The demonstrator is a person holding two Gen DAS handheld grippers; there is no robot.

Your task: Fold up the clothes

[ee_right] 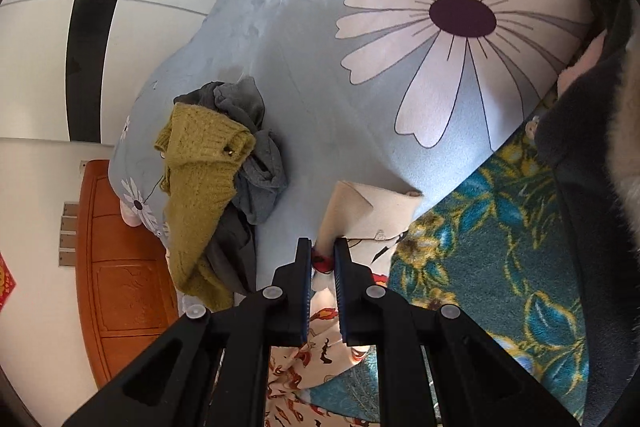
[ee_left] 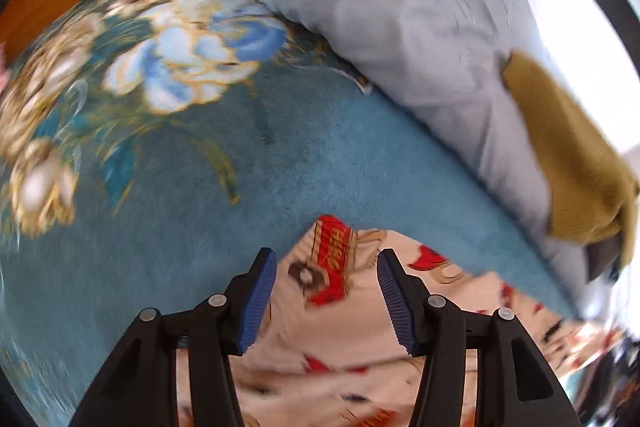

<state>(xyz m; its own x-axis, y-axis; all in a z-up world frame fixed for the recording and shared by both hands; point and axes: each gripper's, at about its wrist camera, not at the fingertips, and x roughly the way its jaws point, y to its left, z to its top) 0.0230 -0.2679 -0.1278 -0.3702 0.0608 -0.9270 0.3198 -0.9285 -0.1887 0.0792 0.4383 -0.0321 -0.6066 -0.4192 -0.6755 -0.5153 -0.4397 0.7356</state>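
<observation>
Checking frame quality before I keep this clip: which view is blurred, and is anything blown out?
Left wrist view: motion-smeared across the teal floral blanket and the printed cream garment, with the top-right corner washed out white. Right wrist view: mostly sharp on the mustard sweater; fisheye bending at the edges.

We are in a home bedroom: a bed (ee_right: pixel 460 267) under a teal floral blanket (ee_left: pixel 168 155) and a pale blue daisy quilt (ee_right: pixel 320 67), clothes (ee_right: pixel 216 179) heaped on it, beside a wooden door (ee_right: pixel 120 279) and white wardrobe panels (ee_right: pixel 40 67).
</observation>
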